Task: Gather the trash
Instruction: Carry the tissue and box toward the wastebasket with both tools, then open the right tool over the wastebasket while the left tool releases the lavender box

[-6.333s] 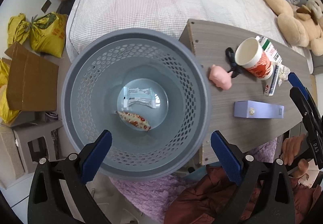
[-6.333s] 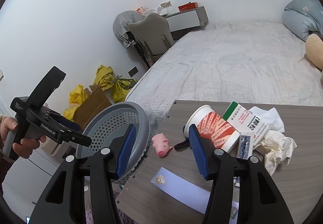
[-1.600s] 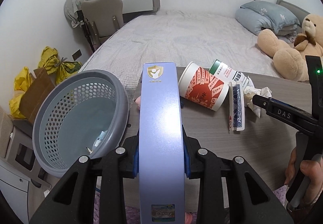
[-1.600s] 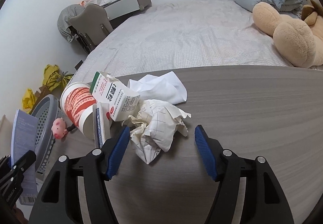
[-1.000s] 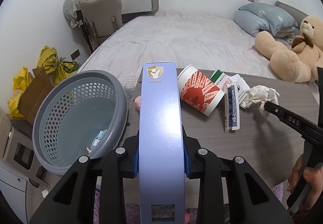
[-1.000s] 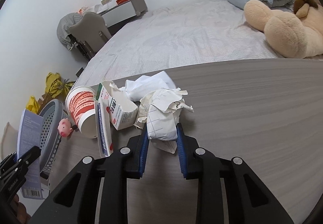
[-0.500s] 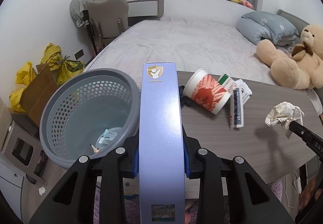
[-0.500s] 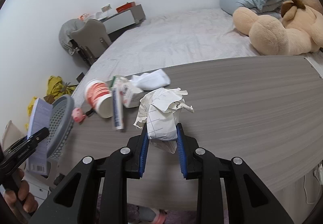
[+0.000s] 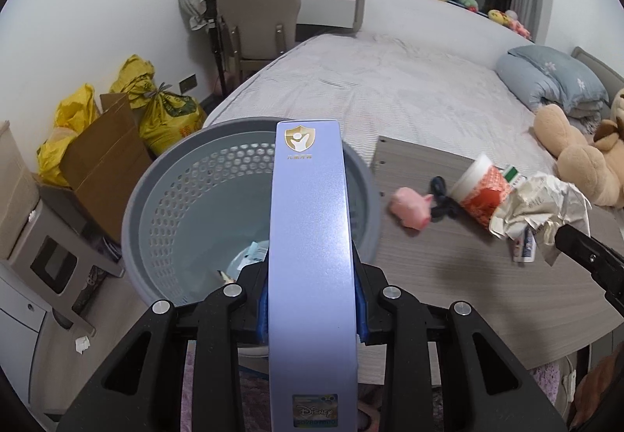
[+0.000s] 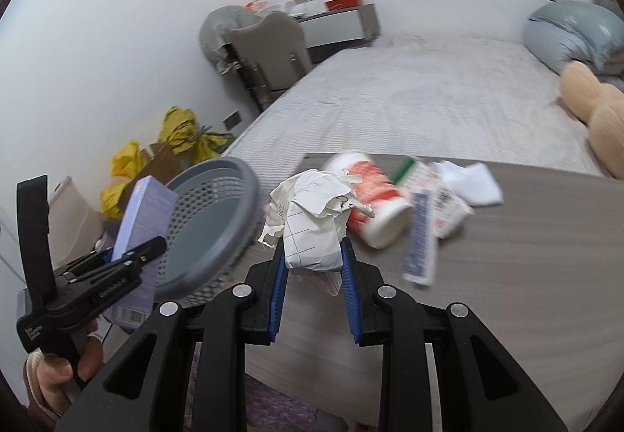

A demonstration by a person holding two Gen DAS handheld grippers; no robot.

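My left gripper (image 9: 311, 309) is shut on a long lilac box (image 9: 310, 248), which reaches out over the grey perforated bin (image 9: 163, 194); wrappers lie at the bin's bottom. In the right wrist view that box (image 10: 142, 233) shows beside the bin (image 10: 210, 233) with the left gripper (image 10: 113, 268) clamped on it. My right gripper (image 10: 314, 276) is shut on a crumpled sheet of white paper (image 10: 312, 221), held above the table near its left end. The same paper wad (image 9: 540, 206) appears at the right of the left wrist view.
On the wooden table (image 10: 526, 276) lie a red-and-white paper cup (image 10: 374, 198), a carton, a blue-patterned flat packet (image 10: 419, 237), white cloth (image 10: 472, 182), a pink pig toy (image 9: 411, 208). Bed (image 9: 390, 89) behind; yellow bags and cardboard (image 9: 101, 159) left; teddy bear (image 9: 577, 155) right.
Both grippers have swung left toward the bin. The lilac box now sits over the bin's opening, and the paper wad has travelled from mid-table to the table's left end.
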